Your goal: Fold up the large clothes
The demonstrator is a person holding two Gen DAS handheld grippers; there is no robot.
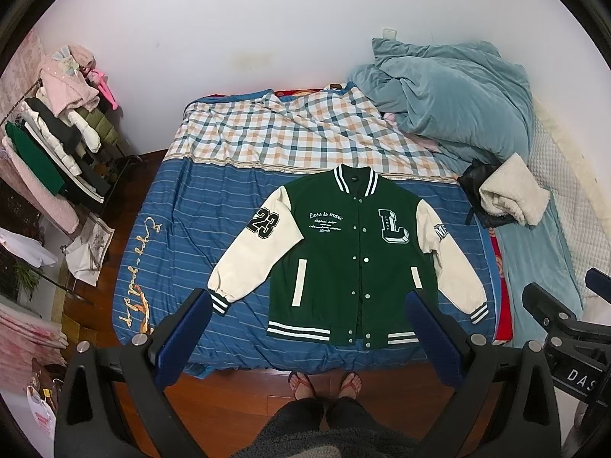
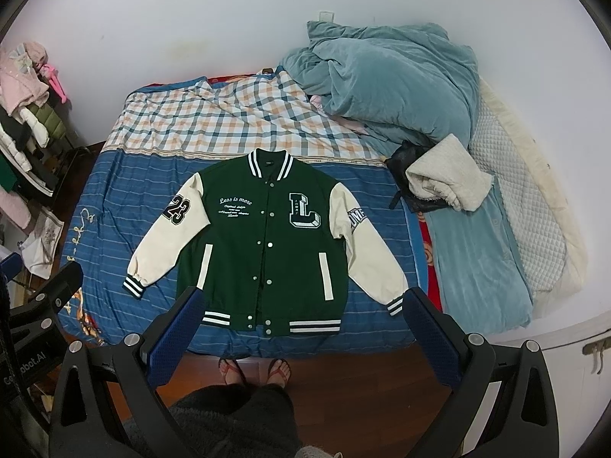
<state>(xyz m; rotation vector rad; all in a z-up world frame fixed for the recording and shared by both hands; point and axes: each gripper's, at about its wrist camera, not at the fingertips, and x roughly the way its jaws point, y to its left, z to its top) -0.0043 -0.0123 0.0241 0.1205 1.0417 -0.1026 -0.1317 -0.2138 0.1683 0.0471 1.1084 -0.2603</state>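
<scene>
A green varsity jacket (image 1: 343, 259) with cream sleeves lies flat and face up on the blue striped bedspread (image 1: 183, 229), collar toward the wall, sleeves spread out. It also shows in the right wrist view (image 2: 267, 244). My left gripper (image 1: 307, 305) is open and empty, held high above the jacket's hem. My right gripper (image 2: 301, 301) is open and empty, also high above the hem. The right gripper's body shows at the right edge of the left wrist view (image 1: 565, 328).
A crumpled teal quilt (image 2: 389, 87) and a cream fleece on a black item (image 2: 446, 175) lie on the bed's right side. A clothes rack (image 1: 57, 141) stands at the left. The person's feet in sandals (image 1: 324, 385) stand on the wood floor at the bed's foot.
</scene>
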